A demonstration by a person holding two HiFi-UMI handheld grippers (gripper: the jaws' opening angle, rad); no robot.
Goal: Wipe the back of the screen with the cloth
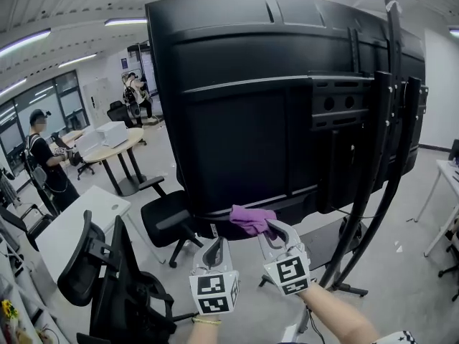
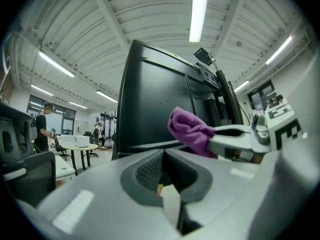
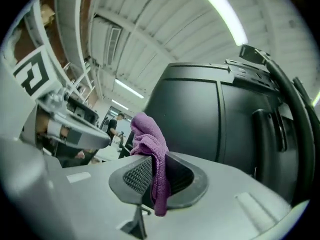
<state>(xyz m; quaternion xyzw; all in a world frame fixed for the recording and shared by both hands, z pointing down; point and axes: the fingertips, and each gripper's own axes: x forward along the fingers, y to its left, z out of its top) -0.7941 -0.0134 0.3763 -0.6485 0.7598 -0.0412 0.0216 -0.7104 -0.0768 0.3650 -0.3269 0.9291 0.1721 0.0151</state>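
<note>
screen (image 1: 237, 120) right side behind stand (image 1: 391, 156), cloth (image 1: 251, 218) end inside right gripper (image 1: 272, 228)

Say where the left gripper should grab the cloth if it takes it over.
Probably the bunched end of the cloth sticking out past the right gripper's fingers, towards the screen. Come in from the left gripper's side: that wad is thick and free, while the hanging tail is thin.

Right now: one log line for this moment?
right tool: shut on cloth | left tool: shut, empty | cloth: at screen back, lower edge | contact: unclear
</note>
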